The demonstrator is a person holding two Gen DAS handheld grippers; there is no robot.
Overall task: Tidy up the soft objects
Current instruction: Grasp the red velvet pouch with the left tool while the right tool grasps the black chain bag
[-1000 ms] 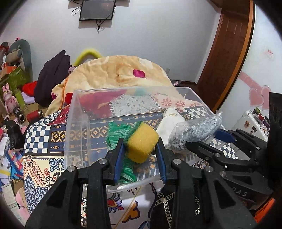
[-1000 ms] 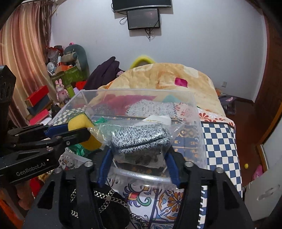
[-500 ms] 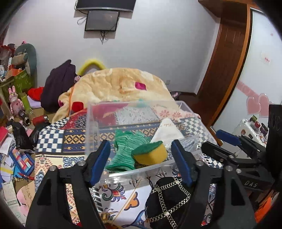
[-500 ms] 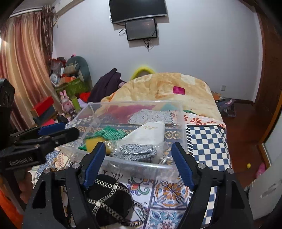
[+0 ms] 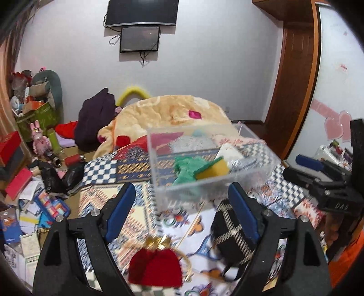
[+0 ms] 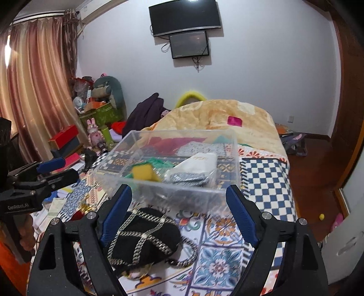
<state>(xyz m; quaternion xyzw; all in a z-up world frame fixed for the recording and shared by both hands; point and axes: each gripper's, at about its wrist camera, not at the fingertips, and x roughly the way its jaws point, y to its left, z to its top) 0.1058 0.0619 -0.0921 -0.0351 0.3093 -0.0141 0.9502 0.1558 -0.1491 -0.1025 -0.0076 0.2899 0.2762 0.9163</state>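
The clear box (image 6: 173,182) sits on the bed (image 6: 268,186), on the patterned cover. Inside it lie a yellow sponge (image 6: 143,173) with a green side, a green cloth (image 5: 186,168), a white packet (image 6: 200,162) and a grey knit thing in a clear bag (image 6: 191,178). So 4 soft things look put away already.

Some soft things are not in the box yet. A black pouch (image 6: 141,236) with a chain pattern lies on the bed just in front of the box, near the right gripper (image 6: 177,214). A small red pouch (image 5: 155,266) with a gold top lies close to the left gripper (image 5: 179,209). I think these 2 are what is left, so the job looks more than half done.

The left gripper's jaws are spread wide and hold nothing. The right gripper's jaws are spread wide too, with nothing between them. Both hang above the bed, in front of the box.

Further out, a big yellow blanket (image 6: 218,120) is heaped behind the box. A dark coat (image 5: 95,118) lies beside it. A pink bunny toy (image 5: 38,136) stands among boxes and papers by the curtain (image 6: 34,91). 2 screens (image 6: 186,20) hang on the wall.

There is some writing. The side of the left gripper reads "GenRobot.AI" in the right view. The side of the right gripper shows letters like "DAS" in the left view. The white packet has small gold writing, but it is too small to read.
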